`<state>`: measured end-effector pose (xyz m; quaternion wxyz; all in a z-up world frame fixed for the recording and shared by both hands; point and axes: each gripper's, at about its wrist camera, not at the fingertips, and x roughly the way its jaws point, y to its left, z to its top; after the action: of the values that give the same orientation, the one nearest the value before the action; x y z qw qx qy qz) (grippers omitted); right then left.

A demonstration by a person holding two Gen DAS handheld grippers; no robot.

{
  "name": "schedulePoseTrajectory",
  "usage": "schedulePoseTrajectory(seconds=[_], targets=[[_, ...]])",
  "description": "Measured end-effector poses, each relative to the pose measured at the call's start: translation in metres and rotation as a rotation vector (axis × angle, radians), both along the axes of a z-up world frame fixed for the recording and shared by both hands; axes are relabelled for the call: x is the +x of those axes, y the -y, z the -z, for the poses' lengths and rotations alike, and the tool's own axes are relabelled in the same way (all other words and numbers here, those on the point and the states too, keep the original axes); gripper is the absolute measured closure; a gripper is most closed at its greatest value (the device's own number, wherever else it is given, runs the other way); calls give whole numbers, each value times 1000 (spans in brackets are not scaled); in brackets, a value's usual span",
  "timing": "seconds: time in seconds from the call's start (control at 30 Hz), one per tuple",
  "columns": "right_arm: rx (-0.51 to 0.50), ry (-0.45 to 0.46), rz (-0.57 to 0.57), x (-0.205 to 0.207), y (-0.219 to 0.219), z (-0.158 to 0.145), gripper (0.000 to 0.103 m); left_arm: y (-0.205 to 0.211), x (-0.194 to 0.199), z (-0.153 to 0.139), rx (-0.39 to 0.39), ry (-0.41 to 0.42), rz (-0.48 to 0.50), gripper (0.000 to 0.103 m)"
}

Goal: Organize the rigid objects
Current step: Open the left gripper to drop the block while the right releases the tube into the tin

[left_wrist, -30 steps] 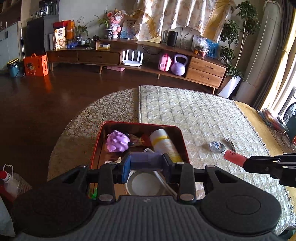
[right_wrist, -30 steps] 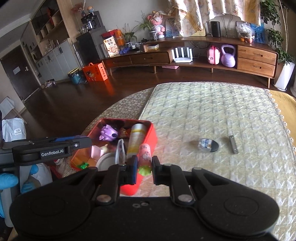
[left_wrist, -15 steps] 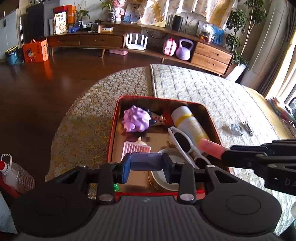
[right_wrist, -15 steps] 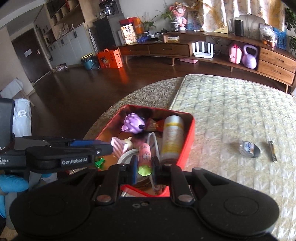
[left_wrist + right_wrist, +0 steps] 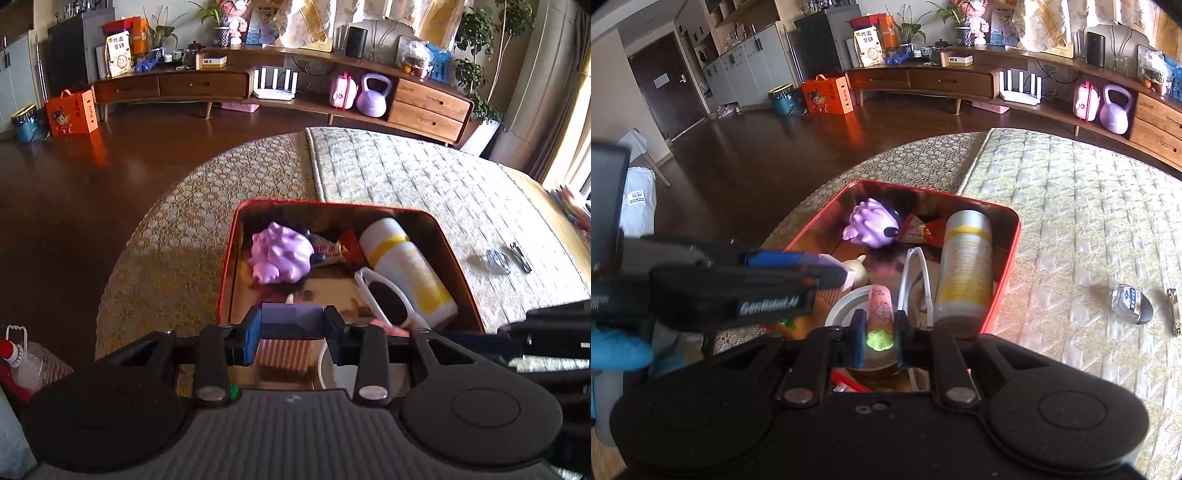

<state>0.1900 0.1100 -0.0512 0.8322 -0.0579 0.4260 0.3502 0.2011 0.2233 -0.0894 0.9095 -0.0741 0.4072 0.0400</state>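
Note:
A red tin box (image 5: 231, 243) (image 5: 1010, 258) sits on the bed and holds a purple toy (image 5: 279, 253) (image 5: 868, 225), a white-and-yellow bottle (image 5: 406, 266) (image 5: 966, 266), white sunglasses (image 5: 384, 295) (image 5: 916, 273), a snack packet (image 5: 919, 230) and a round lid (image 5: 846, 304). My right gripper (image 5: 879, 332) is shut on a pink tube (image 5: 881, 310) with a green end, held low over the box. My left gripper (image 5: 291, 326) is shut on a purple-blue block (image 5: 291, 319) above the box's near end.
A small clear-and-black item (image 5: 1132, 301) (image 5: 496, 260) and nail clippers (image 5: 1174, 310) (image 5: 521, 254) lie on the quilt right of the box. A plastic bottle (image 5: 22, 363) stands at lower left. A wooden cabinet (image 5: 280, 85) lines the far wall.
Both grippers have moved in over the box. The right gripper has carried the pink tube from beside the box down into it. The left gripper holds its block throughout.

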Motion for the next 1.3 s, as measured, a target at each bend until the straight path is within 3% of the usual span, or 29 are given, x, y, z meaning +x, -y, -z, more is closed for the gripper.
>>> schedulePoseTrajectory(seconds=[0.33, 0.9, 1.2, 1.3], targets=[[-18, 2, -42, -2, -14, 9, 88, 1, 28, 13, 21, -16, -7, 68], [-21, -33, -51, -9, -15, 16, 87, 2, 29, 18, 12, -29, -24, 68], [-2, -42, -34, -11, -7, 6, 82, 3, 15, 8, 3, -15, -34, 58], [5, -30, -31, -15, -3, 1, 79, 5, 7, 0, 6, -1, -31, 51]])
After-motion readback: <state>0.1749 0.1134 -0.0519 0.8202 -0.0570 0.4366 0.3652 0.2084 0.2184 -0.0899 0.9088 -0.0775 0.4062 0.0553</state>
